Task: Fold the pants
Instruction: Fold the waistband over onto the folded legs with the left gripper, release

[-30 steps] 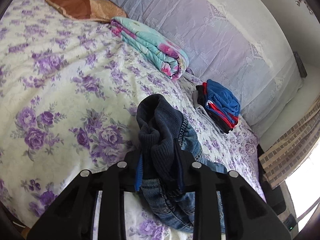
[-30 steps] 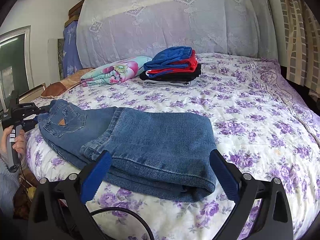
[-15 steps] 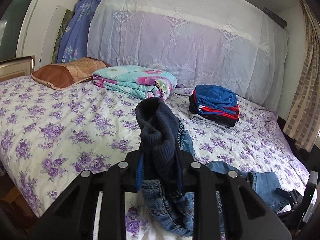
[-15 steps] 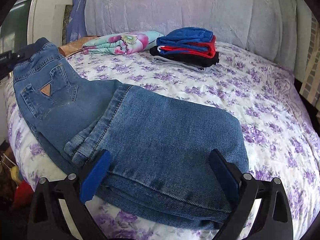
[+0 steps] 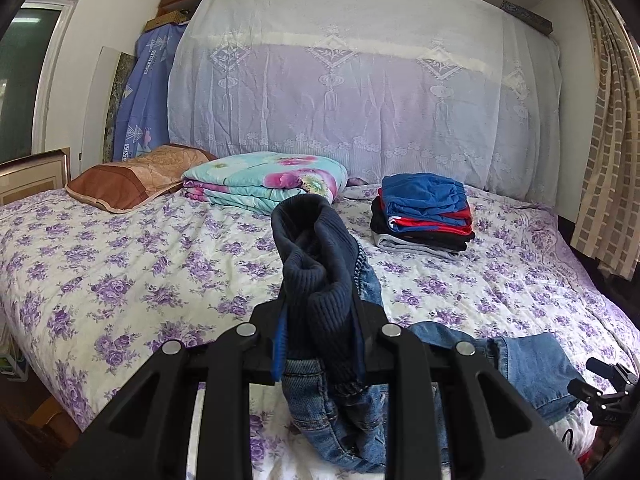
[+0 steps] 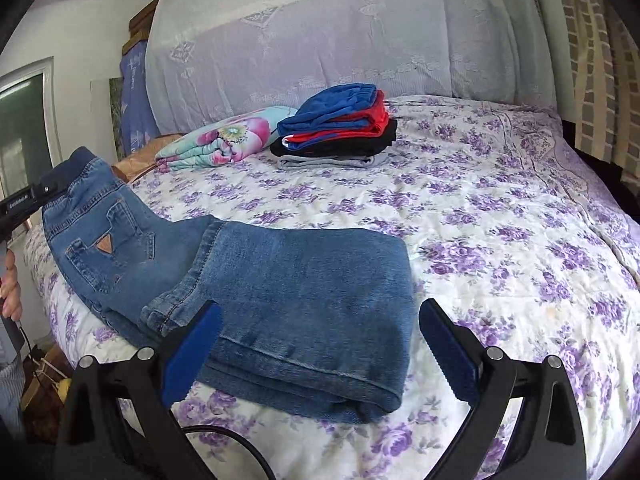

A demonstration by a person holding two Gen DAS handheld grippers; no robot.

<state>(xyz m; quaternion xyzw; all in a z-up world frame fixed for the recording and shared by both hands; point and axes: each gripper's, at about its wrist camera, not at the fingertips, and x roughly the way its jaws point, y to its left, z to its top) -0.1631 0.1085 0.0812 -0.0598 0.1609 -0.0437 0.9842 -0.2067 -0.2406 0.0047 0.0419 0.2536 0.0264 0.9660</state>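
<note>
Blue jeans [image 6: 288,300] with a dark ribbed waistband lie partly folded on the flowered bed, legs doubled over near the front edge. My left gripper [image 5: 320,336] is shut on the waistband [image 5: 316,264] and holds that end lifted off the bed; it shows at the left of the right wrist view [image 6: 48,190]. My right gripper [image 6: 316,340] is open and empty, its blue pads either side of the folded leg end, just in front of it.
A stack of folded blue, red, black and grey clothes [image 6: 340,132] sits at the back of the bed [image 6: 500,220]. A folded floral quilt [image 5: 264,180] and a brown pillow [image 5: 132,178] lie by the covered headboard. A curtain [image 5: 608,140] hangs on the right.
My left gripper has lifted the waistband end off the bed and levelled out. My right gripper has stayed open near the folded leg end, shifting slightly.
</note>
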